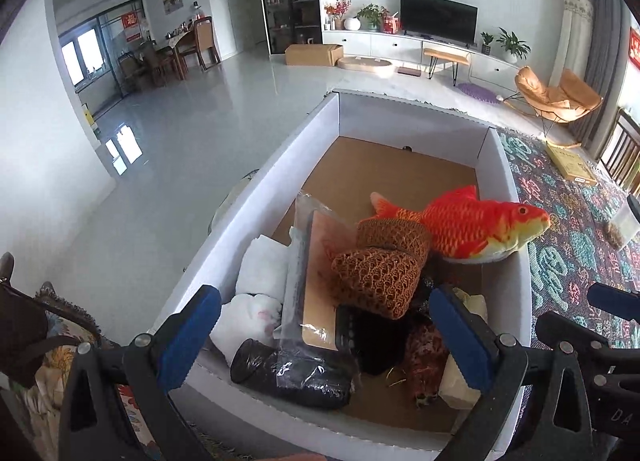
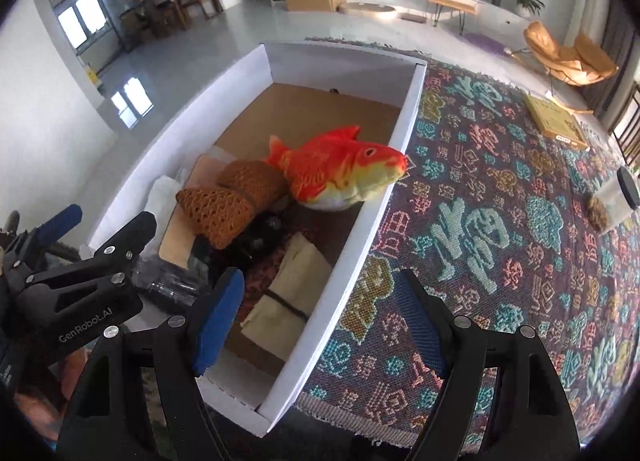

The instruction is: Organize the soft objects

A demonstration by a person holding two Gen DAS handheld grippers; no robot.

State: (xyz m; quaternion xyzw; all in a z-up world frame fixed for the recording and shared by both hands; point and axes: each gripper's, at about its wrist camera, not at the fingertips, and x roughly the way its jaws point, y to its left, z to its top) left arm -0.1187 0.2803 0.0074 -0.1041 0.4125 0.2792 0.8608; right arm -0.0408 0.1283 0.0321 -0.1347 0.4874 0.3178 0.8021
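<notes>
A white cardboard box (image 1: 256, 201) with a brown floor holds several soft things. A red plush fish (image 1: 464, 227) leans on its right wall with its head over the rim. Beside the fish lies an orange-brown knitted bundle (image 1: 384, 269); white cloth (image 1: 260, 281), a black roll (image 1: 288, 373) and a clear bag lie nearer. My left gripper (image 1: 324, 337) hangs open above the box's near end, touching nothing. My right gripper (image 2: 320, 321) is open too, straddling the box's right wall (image 2: 396, 141), one pad over a folded beige cloth (image 2: 288, 293). The fish (image 2: 340, 169) lies ahead of it.
The box stands on a patterned woven rug (image 2: 520, 229). On the rug to the right lie a flat yellow box (image 2: 556, 121) and a tipped clear jar (image 2: 616, 197) with brown stuff spilling out. Glossy floor, a TV unit and an orange chair lie beyond.
</notes>
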